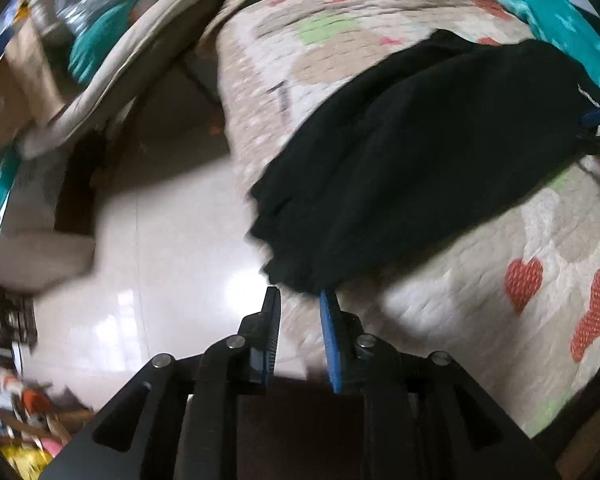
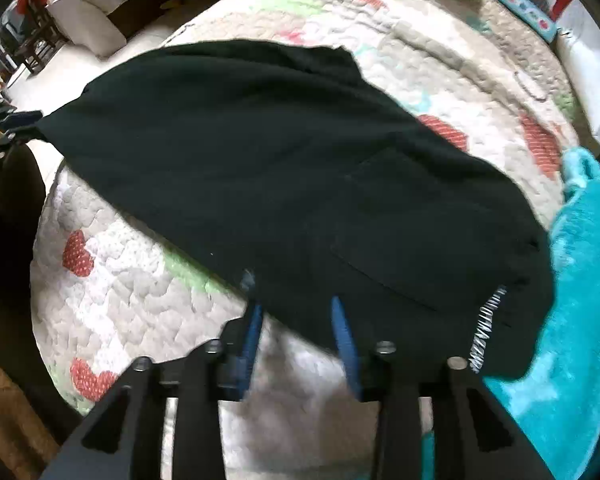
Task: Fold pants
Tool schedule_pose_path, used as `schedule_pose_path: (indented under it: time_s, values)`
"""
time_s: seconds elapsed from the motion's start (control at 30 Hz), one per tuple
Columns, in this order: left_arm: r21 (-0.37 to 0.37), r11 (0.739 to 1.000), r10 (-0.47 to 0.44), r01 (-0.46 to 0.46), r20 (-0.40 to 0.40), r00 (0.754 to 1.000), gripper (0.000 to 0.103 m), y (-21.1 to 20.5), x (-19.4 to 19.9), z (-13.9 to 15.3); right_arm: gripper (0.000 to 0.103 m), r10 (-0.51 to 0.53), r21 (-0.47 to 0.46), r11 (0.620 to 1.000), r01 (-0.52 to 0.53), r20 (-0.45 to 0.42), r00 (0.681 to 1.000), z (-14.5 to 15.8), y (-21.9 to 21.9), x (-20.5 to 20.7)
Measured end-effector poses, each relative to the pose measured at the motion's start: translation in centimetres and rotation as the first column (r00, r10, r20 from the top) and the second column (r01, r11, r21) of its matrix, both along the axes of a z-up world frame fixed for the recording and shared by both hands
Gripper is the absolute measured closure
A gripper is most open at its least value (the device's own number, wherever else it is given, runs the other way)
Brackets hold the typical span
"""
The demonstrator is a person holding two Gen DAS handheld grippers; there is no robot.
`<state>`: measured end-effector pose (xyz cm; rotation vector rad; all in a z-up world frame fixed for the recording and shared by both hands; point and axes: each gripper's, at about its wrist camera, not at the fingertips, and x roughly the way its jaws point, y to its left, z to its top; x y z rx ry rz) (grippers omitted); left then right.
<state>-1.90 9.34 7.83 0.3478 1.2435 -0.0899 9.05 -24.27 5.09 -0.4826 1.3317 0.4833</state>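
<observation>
Black pants point(image 1: 412, 160) lie across a quilted bedspread with red hearts point(image 1: 480, 280); they also show in the right wrist view point(image 2: 260, 160), with a back pocket and waistband label at the near right. My left gripper point(image 1: 300, 298) is open, its blue pads just at the pants' leg hem at the bed's edge, not closed on it. My right gripper point(image 2: 294, 292) is open at the near edge of the pants by the waist, the cloth lying over the finger tips. The other gripper shows small at the far end of the pants in each view point(image 1: 598, 116) point(image 2: 16, 120).
A teal fleece blanket point(image 2: 572, 280) lies right of the pants' waist. The bed edge drops to a glossy tiled floor point(image 1: 172, 260) on the left. Cardboard boxes point(image 1: 20, 92) and clutter stand beyond the floor. Pillows and packages point(image 2: 520, 4) line the far bed side.
</observation>
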Motion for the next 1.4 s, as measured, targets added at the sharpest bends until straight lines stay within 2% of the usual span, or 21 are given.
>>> schedule_pose_path:
  time_s: [0.1,0.17,0.2,0.27,0.3,0.37,0.4,0.57,0.63,0.73,0.8,0.87,0.9,0.93,0.97,1.0,1.1,1.23,1.33,1.37,1.4]
  values:
    - [0.006,0.994,0.106,-0.106,0.003,0.994,0.082,3.2,-0.3,0.7,0.05,-0.003,0.013,1.0,0.002,0.068,0.998,2.7,-0.3,-0.7]
    - [-0.042,0.982,0.182,-0.182,0.008,0.983,0.082,4.7,0.3,1.3,0.048,-0.008,0.025,1.0,0.005,0.107,0.994,4.2,-0.1,-0.5]
    - [-0.093,0.971,0.222,-0.22,0.009,0.975,0.082,5.3,0.8,1.8,0.047,-0.013,0.035,0.999,0.009,0.118,0.993,4.6,0.3,-0.2]
    - [-0.187,0.94,0.289,-0.285,-0.006,0.957,0.077,5.8,1.9,2.3,0.048,-0.032,0.071,0.997,0.023,0.127,0.991,5.1,1.3,0.8]
    - [-0.255,0.913,0.325,-0.32,-0.022,0.945,0.074,5.7,2.7,2.4,0.048,-0.04,0.087,0.996,0.028,0.129,0.991,5.1,1.9,1.4]
    - [-0.333,0.87,0.368,-0.364,-0.051,0.928,0.063,5.3,3.9,2.0,0.048,-0.061,0.126,0.991,0.045,0.126,0.99,4.8,3.3,2.8]
    - [-0.356,0.853,0.385,-0.382,-0.065,0.921,0.063,4.9,4.6,1.4,0.048,-0.069,0.141,0.989,0.051,0.127,0.989,4.7,3.8,3.3]
    - [-0.378,0.813,0.42,-0.443,-0.145,0.896,0.063,2.5,7.5,-2.1,0.048,-0.112,0.175,0.981,0.079,0.192,0.975,3.8,5.5,7.5]
    - [-0.367,0.807,0.431,-0.462,-0.169,0.887,0.063,2.0,8.3,-3.7,0.048,-0.114,0.164,0.983,0.079,0.215,0.97,3.1,5.9,9.3]
    - [-0.355,0.807,0.438,-0.472,-0.177,0.881,0.063,1.8,8.9,-4.9,0.046,-0.064,0.131,0.991,0.035,0.223,0.973,1.5,7.1,11.8]
    - [-0.367,0.803,0.439,-0.47,-0.17,0.882,0.063,1.9,8.9,-5.0,0.037,-0.01,0.09,0.996,-0.011,0.23,0.973,0.0,8.3,13.3]
    - [-0.382,0.798,0.437,-0.467,-0.167,0.884,0.063,2.1,9.0,-4.9,0.034,0.015,0.072,0.997,-0.031,0.219,0.976,-1.5,9.0,14.5]
    - [-0.392,0.793,0.437,-0.467,-0.169,0.883,0.063,2.3,9.1,-4.9,0.036,0.019,0.073,0.997,-0.034,0.2,0.98,-2.2,9.2,15.0]
    - [-0.403,0.785,0.44,-0.471,-0.174,0.881,0.063,2.6,9.1,-5.0,0.045,0.016,0.09,0.996,-0.03,0.157,0.988,-3.0,9.4,15.7]
    - [-0.412,0.777,0.443,-0.475,-0.178,0.879,0.063,2.8,9.2,-5.0,0.076,0.013,0.119,0.992,-0.027,0.118,0.993,-3.3,9.4,16.0]
    - [-0.421,0.77,0.447,-0.48,-0.181,0.876,0.063,3.0,9.3,-5.1,0.085,0.012,0.156,0.987,-0.024,0.078,0.997,-3.4,9.5,16.2]
    - [-0.43,0.761,0.455,-0.486,-0.18,0.872,0.063,3.1,9.8,-5.1,0.092,0.001,0.17,0.985,-0.017,0.094,0.996,-2.7,9.6,16.6]
    - [-0.41,0.785,0.439,-0.465,-0.161,0.884,0.063,2.3,10.9,-5.0,0.093,-0.08,0.188,0.981,0.054,0.132,0.988,-1.4,8.6,18.7]
    - [-0.369,0.814,0.431,-0.45,-0.136,0.892,0.063,1.6,11.5,-5.0,0.096,-0.095,0.127,0.989,0.074,0.167,0.981,-1.6,9.3,20.3]
    - [-0.363,0.817,0.43,-0.447,-0.133,0.893,0.063,1.6,11.5,-4.9,0.103,-0.102,0.112,0.99,0.083,0.171,0.98,-1.9,9.4,20.7]
    - [-0.365,0.816,0.429,-0.448,-0.137,0.893,0.063,1.7,11.5,-4.8,0.103,-0.116,0.082,0.991,0.102,0.192,0.974,-2.1,9.5,21.2]
